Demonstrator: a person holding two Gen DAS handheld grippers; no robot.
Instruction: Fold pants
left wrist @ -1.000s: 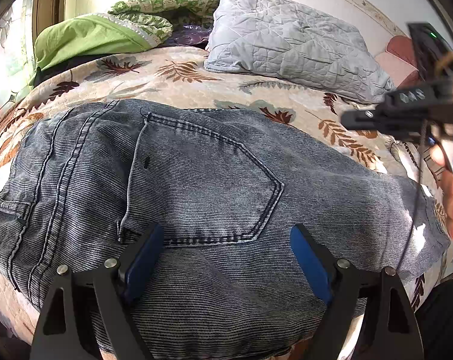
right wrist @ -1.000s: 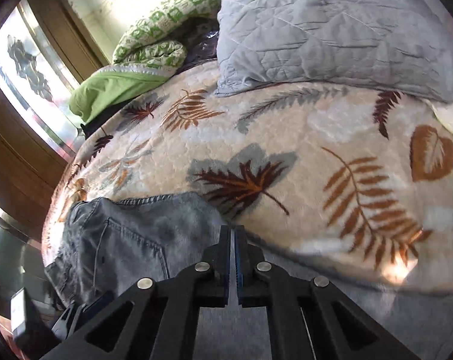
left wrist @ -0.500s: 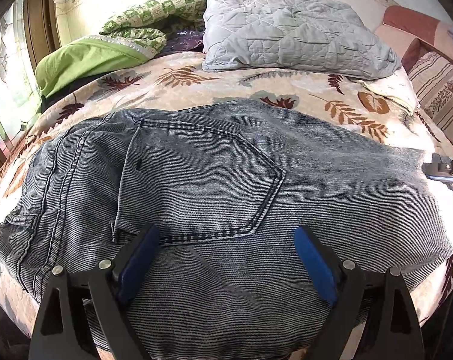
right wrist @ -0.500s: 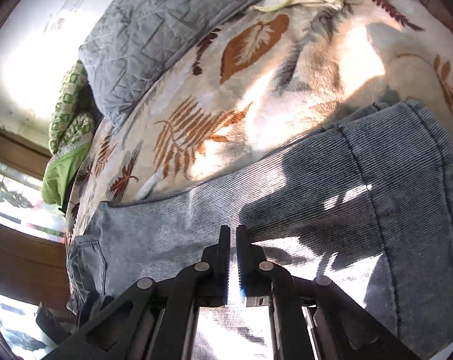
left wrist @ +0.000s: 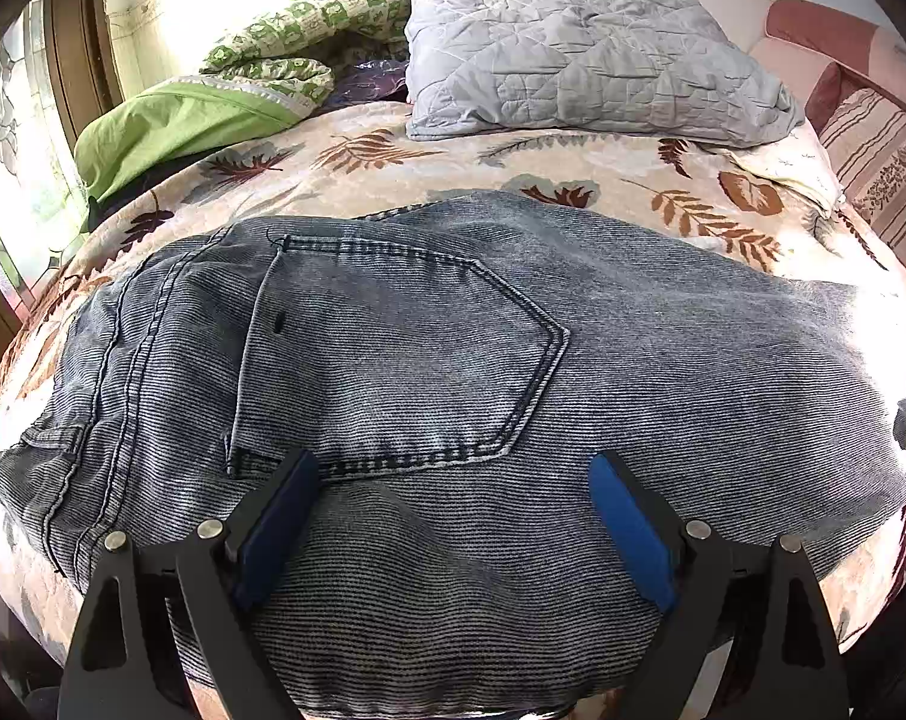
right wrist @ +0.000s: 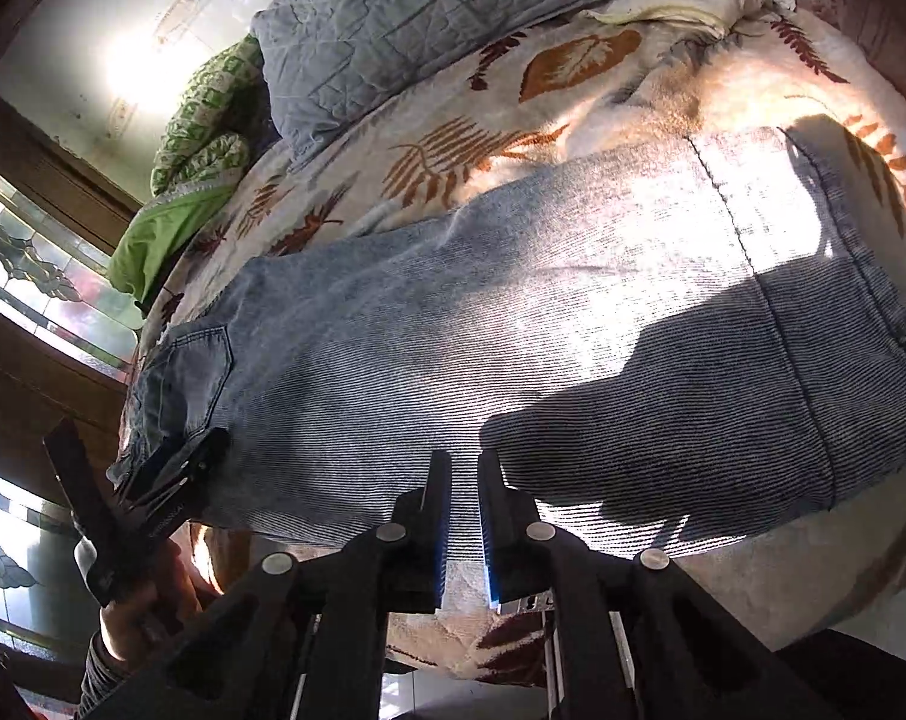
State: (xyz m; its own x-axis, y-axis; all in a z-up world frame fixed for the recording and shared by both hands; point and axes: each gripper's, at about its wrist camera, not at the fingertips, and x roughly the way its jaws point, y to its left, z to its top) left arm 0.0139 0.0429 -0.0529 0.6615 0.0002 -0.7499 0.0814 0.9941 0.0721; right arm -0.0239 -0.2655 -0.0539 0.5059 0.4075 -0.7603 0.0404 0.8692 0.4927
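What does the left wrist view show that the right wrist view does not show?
Only the left wrist view shows the wide-open left gripper from behind, over the back pocket's lower edge, and a striped cushion.

Only the right wrist view shows the hem end of the trousers, the right gripper with its narrow jaws opening and nothing between them, and a person's hand holding the left gripper.

Both show the grey-blue denim pants lying flat on the leaf-patterned bed cover, the grey quilted pillow and the green bedding.

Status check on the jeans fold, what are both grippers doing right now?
Left gripper open over the jeans, near the back pocket. Right gripper opening at the leg edge, gripping nothing. Jeans flat, unfolded. Nothing blocking.
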